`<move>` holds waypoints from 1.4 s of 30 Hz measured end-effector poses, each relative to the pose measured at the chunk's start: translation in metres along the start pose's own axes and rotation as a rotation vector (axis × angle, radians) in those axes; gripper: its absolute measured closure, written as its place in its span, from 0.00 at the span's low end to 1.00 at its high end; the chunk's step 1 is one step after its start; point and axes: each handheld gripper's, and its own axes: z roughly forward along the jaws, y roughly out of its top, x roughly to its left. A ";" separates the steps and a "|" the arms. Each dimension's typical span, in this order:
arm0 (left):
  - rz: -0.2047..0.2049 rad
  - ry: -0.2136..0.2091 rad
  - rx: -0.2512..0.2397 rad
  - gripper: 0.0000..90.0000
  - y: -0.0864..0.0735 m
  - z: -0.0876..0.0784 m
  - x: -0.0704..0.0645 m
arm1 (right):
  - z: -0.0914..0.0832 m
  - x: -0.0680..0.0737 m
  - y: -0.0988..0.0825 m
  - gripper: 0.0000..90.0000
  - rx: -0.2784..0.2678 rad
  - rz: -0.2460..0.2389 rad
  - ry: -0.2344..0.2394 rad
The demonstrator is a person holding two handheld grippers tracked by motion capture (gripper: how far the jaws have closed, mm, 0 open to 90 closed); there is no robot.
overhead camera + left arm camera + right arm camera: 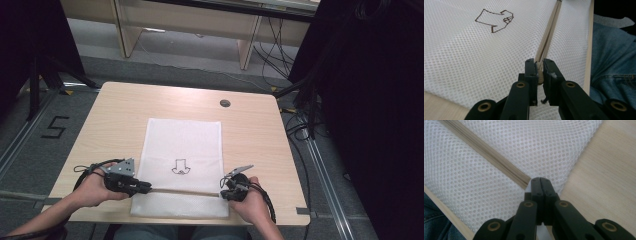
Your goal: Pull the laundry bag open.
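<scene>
1. A white mesh laundry bag (182, 150), rectangular and flat, lies on the light wooden table (110, 115) and serves as the landmark here; its near edge reaches the table's near edge.
2. A beige zipper strip (182, 192) runs across the bag from side to side, close to the bag's near edge.
3. A small dark outline drawing of a shirt (181, 167) is printed on the bag, just beyond the zipper and about midway across the bag.
4. The left gripper (145, 187), black with a grey three-cornered plate on top, sits at the bag's left edge, level with the zipper.
5. In the left gripper view its jaws are clamped together on the left end of the zipper (549, 37), and a beige piece is pinched between the pads (532, 71).
6. The right gripper (223, 192), also black with a grey plate, sits at the bag's right edge, at the zipper's other end.
7. In the right gripper view its jaws are pressed together with no gap; their tips meet the mesh (499, 145) right at the zipper's right end (525, 182), and the fabric puckers there.
8. A round dark grommet (225, 103) sits in the table beyond the bag's far right corner, well apart from it.
9. Blue denim (614, 57) shows past the table's edge, on the bag's near side.
</scene>
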 end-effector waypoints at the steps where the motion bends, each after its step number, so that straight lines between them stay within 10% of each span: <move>1: -0.012 -0.011 -0.010 0.91 -0.001 0.000 0.000 | 0.000 0.000 0.000 1.00 0.000 0.000 0.001; 12: 0.025 0.004 0.009 0.91 -0.001 -0.004 0.001 | 0.000 0.001 0.000 1.00 0.003 0.005 0.002; 22: -0.054 0.051 0.031 0.91 -0.014 -0.018 0.006 | 0.000 0.000 0.000 1.00 0.000 -0.001 0.000; 26: -0.115 0.180 0.144 0.91 -0.025 -0.031 0.012 | 0.000 0.001 0.000 1.00 0.002 -0.016 -0.011; 28: -0.227 0.143 0.127 0.91 -0.032 -0.035 0.013 | 0.000 0.001 0.000 1.00 -0.001 -0.018 -0.010; 38: -0.198 0.176 0.188 0.91 -0.036 -0.030 0.013 | 0.000 0.004 0.000 1.00 0.004 -0.033 -0.008; 42: -0.084 0.184 0.271 0.91 -0.034 -0.030 0.013 | 0.001 0.004 0.001 1.00 0.001 -0.047 -0.009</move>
